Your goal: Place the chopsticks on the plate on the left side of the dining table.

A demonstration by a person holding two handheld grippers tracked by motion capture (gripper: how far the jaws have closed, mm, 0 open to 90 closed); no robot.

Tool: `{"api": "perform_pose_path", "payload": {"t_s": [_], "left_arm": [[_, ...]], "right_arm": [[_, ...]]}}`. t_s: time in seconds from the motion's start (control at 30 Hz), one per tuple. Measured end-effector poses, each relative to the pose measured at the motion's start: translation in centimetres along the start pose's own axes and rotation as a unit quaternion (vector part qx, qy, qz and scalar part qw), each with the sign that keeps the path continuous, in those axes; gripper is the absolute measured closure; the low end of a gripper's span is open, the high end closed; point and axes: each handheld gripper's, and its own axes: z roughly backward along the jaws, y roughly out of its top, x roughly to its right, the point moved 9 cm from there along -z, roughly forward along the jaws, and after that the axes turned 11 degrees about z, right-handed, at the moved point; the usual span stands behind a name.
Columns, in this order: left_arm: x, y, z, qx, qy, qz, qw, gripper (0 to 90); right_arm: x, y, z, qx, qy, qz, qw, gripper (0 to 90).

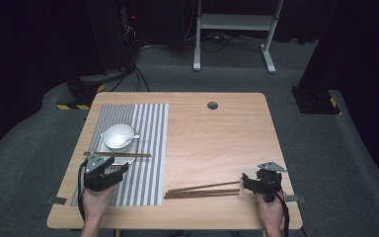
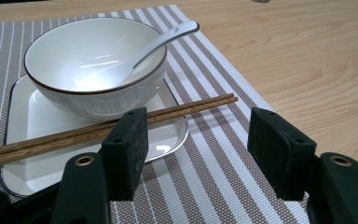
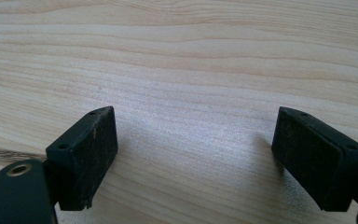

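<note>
We see both forearms come in from the bottom edge of the high view, each hand wrapped around a black gripper. The left gripper (image 1: 120,169) sits at the near left, pointing forward and to the right, its jaws spread wide apart — in the left gripper view the two black pads (image 2: 127,149) stand well separated. The right gripper (image 1: 246,180) is at the near right, pointing leftward, a grey three-cornered plate on top; its jaws also gape wide, with nothing between them.
</note>
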Motion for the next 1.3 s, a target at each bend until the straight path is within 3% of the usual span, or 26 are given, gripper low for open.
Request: {"api": "perform_pose_path", "payload": {"t_s": [1.0, 1.3], "left_arm": [[2.3, -1.2, -0.9, -0.006, -0.02, -0.013, 0.9997, 38.1], [3.2, -1.6, -1.6, -0.016, -0.02, -0.031, 0.9992, 38.1]], "right_arm": [[0.0, 0.0, 0.0, 0.0, 0.0, 0.0, 1.0, 13.8], [0.0, 0.0, 0.0, 0.0, 0.0, 0.0, 1.0, 13.7]]}}
